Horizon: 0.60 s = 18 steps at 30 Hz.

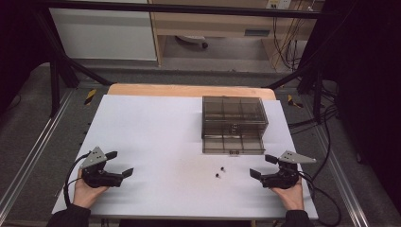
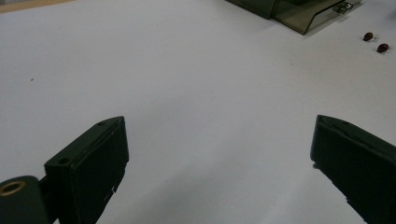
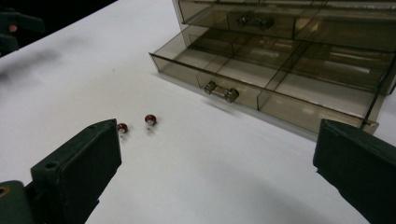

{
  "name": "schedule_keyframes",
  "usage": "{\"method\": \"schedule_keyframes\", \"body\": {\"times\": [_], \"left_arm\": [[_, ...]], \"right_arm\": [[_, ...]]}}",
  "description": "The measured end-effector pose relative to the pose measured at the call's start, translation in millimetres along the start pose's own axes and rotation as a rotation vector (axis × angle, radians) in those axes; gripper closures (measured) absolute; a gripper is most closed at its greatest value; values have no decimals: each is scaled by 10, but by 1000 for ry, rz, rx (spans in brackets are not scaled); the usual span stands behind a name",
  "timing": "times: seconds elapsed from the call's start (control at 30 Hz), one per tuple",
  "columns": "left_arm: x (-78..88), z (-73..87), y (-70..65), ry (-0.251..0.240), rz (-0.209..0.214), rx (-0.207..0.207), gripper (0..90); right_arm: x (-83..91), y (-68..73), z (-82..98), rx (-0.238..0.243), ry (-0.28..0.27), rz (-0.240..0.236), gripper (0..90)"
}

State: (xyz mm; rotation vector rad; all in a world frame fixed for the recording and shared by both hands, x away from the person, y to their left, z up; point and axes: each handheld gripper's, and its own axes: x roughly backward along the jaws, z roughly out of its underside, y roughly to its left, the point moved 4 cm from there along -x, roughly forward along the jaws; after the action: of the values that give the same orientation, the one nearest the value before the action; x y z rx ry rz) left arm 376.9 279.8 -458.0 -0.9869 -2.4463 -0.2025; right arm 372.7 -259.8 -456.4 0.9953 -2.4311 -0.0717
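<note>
White sheeting covers the table, with a wooden edge showing at the upper centre of the high view and grey floor around it. One smoky see-through drawer box stands right of centre; its long axis runs across the frame, front facing the lower edge. Its bottom drawer is pulled out toward the lower edge, and in the right gripper view the compartments seen appear empty, though tinting limits certainty. Two small dark red beads lie side by side on the sheet, just below the drawer, near the right gripper and apart from it. One left gripper sits at lower left, well apart. Both grippers have jaws spread wide, holding nothing.
</note>
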Motion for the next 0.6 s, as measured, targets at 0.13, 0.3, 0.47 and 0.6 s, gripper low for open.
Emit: {"method": "schedule_keyframes", "body": {"times": [0.13, 0.3, 0.47, 0.6], "left_arm": [[2, -1, -7, -2, 1, -4, 41], [-12, 8, 8, 6, -1, 2, 41], [-9, 17, -1, 7, 1, 3, 42], [-12, 24, 11, 9, 3, 6, 42]], "right_arm": [[-8, -4, 23, -2, 10, 3, 13], [-24, -6, 33, 6, 17, 11, 12], [-40, 7, 40, 8, 24, 17, 12], [-73, 23, 42, 19, 48, 31, 12]]}}
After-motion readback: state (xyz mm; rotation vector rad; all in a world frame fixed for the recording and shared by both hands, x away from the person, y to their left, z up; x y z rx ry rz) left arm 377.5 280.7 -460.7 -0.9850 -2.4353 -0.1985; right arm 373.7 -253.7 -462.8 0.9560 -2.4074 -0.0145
